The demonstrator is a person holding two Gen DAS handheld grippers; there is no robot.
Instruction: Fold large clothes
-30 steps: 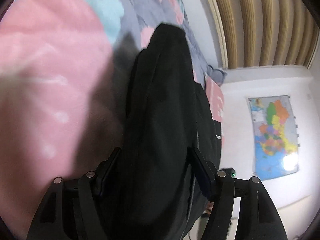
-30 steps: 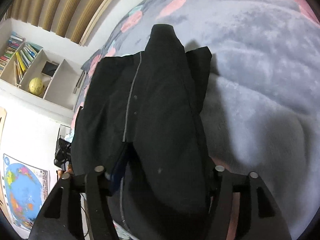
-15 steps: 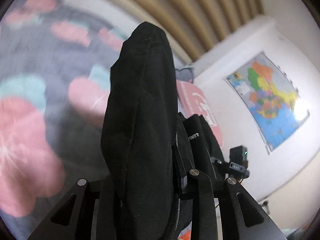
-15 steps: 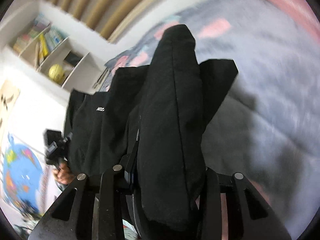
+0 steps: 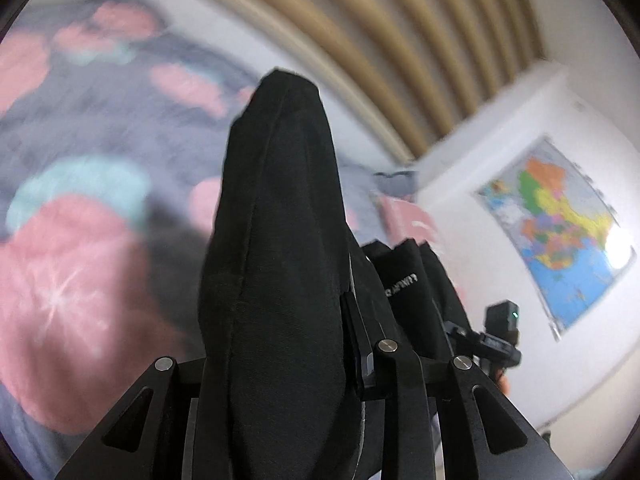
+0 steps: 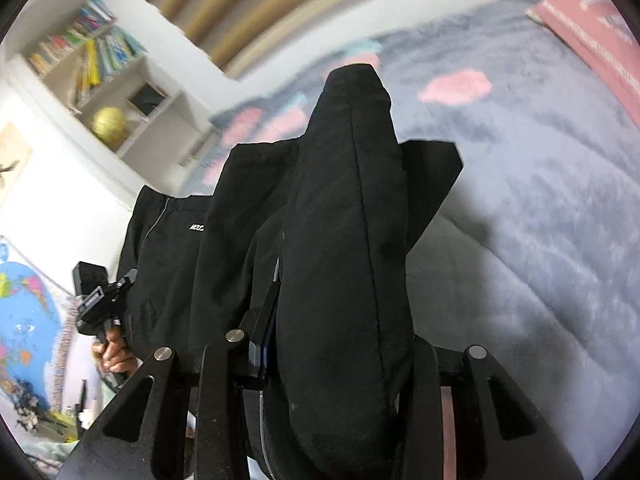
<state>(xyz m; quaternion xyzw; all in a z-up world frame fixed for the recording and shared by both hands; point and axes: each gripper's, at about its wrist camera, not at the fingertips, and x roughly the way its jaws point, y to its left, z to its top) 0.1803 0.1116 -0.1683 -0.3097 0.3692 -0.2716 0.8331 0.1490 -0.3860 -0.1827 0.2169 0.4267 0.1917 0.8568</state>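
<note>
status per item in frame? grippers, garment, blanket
Left gripper: jaws shut on a bunched fold of the black garment.
Right gripper: jaws shut on another bunched fold.
Black garment: held up between both grippers, slack, hanging in folds, partly off the blanket.
Blanket: spread flat, rumpled.
Hand: gripping the left gripper's handle.
</note>
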